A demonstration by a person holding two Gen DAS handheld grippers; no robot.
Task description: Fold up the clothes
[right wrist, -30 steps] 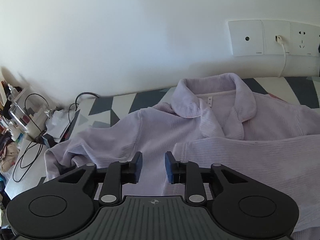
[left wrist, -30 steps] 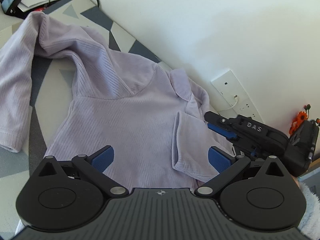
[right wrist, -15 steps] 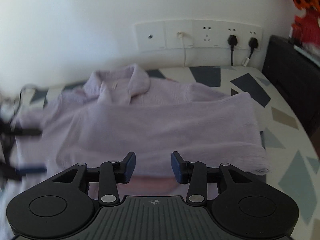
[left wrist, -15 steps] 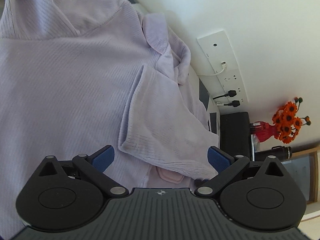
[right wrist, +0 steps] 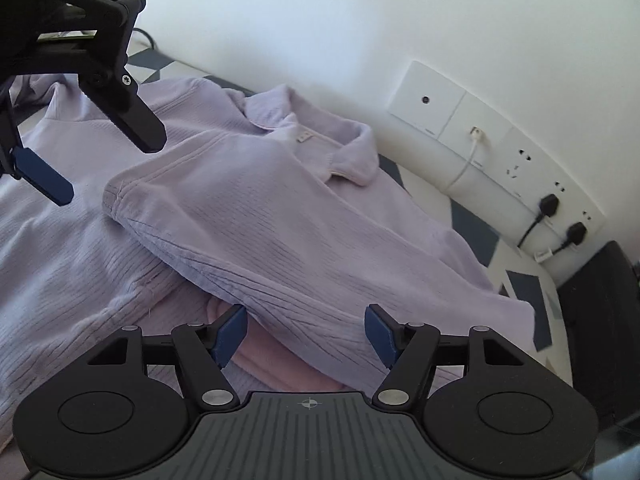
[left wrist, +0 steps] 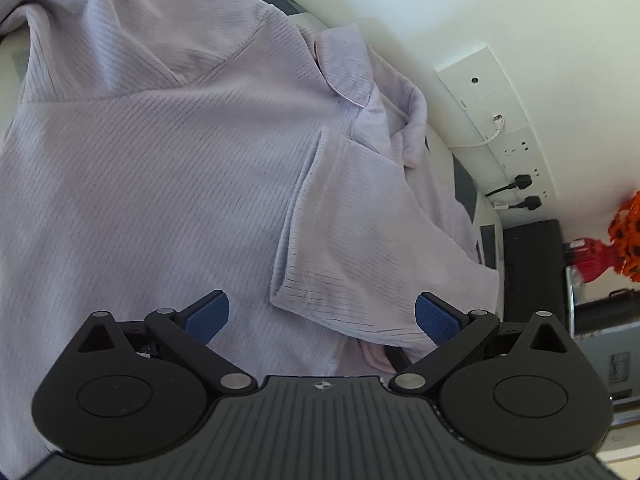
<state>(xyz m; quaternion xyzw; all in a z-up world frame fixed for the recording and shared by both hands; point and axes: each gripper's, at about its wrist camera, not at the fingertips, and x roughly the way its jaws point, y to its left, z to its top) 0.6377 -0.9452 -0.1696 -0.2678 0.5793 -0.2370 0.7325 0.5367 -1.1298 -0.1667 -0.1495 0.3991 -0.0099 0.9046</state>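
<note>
One lavender ribbed top [left wrist: 168, 184] lay spread on a surface covered in a grey, white and dark geometric print [right wrist: 524, 284], collar [right wrist: 352, 152] toward the white wall. Whether that surface was a bed or a table could not be settled from where it showed. One sleeve [right wrist: 288, 240] was folded in across the body of the garment, its cuff end near the chest. A paler pink layer [right wrist: 280, 364] showed beneath the near hem, and whether it was lining or a second item could not be told.

The left gripper [left wrist: 322, 318] stood with fingers spread wide over the folded sleeve's cuff, grasping nothing. The right gripper [right wrist: 306, 334] had its fingers opening, the sleeve's lower edge lying between them without either pad pressing on it.

Judged handling: the knit was soft, light and limp. It would sag and crease wherever unsupported and offered no stiffness to push against. The doubled edges, namely cuff, hem and shoulder seam, looked the soundest places to take hold, ideally at two points at once to keep the fold square.

Count: one garment, one collar, two grippers. On the wall, one strip of socket plates [right wrist: 480, 136] with one white cable and two black plugs. One red vase with orange flowers [left wrist: 596, 256] stood further off
</note>
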